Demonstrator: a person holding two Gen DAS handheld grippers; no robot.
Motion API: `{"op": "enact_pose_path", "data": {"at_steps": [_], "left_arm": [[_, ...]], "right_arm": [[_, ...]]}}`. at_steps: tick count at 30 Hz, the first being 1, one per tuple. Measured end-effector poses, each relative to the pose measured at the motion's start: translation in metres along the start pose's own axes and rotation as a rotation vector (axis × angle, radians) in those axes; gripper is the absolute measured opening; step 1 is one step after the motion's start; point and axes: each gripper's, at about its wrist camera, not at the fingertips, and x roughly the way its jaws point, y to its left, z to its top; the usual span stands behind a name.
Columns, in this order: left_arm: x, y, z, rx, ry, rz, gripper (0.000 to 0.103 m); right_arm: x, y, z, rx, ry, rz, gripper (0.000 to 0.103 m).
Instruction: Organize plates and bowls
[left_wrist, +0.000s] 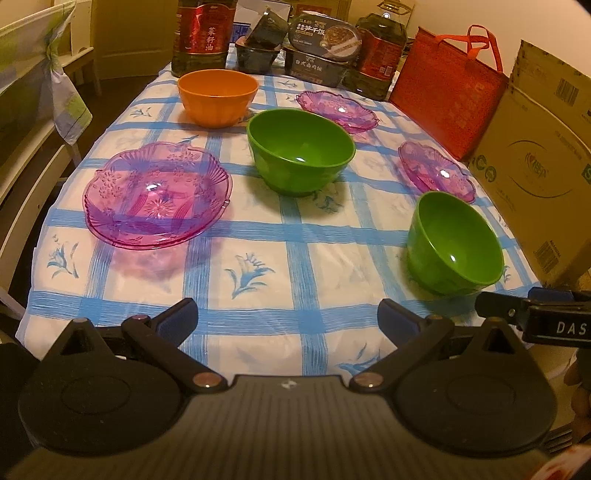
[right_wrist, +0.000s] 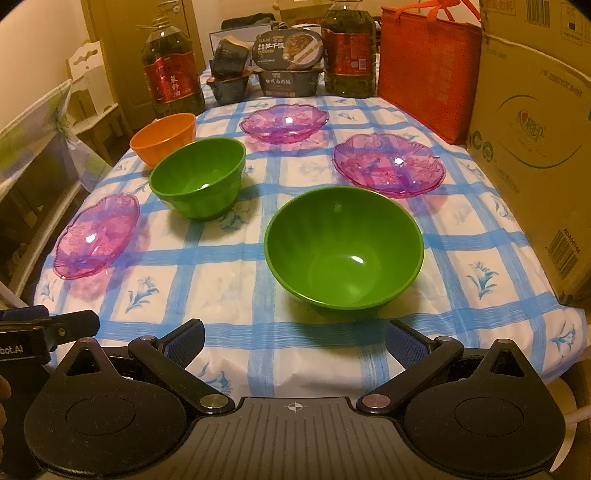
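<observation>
Left tongs: my left gripper (left_wrist: 288, 314) hangs over the near edge of the table (left_wrist: 258, 343), spread wide, holding nothing.
Right tongs: my right gripper (right_wrist: 295, 334) is just as wide and empty; its tip also shows at the left view's right edge.
Bowls: near green bowl (right_wrist: 344, 246) sits right ahead of my right gripper; far green bowl (right_wrist: 198, 176) stands mid-table; orange bowl (right_wrist: 163, 137) behind it, toward the left edge.
Plates: three purple plates, well apart: left plate (left_wrist: 157, 194), far plate (right_wrist: 284, 124), right plate (right_wrist: 388, 164).
Back of table: two oil bottles (right_wrist: 171, 77) flanking stacked food trays (right_wrist: 290, 61).
Right side: I see a red bag (right_wrist: 424, 70) and a cardboard box (right_wrist: 535, 147) along the edge.
</observation>
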Motion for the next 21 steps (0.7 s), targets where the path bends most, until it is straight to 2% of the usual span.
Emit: {"op": "enact_pose_path", "data": {"at_steps": [21], "left_arm": [[0.0021,-0.004,0.0002,0.008,-0.008,-0.011,0.102]], "right_arm": [[-0.0002,0.0029,-0.0009,0.003,0.001,0.003,0.103]]}}
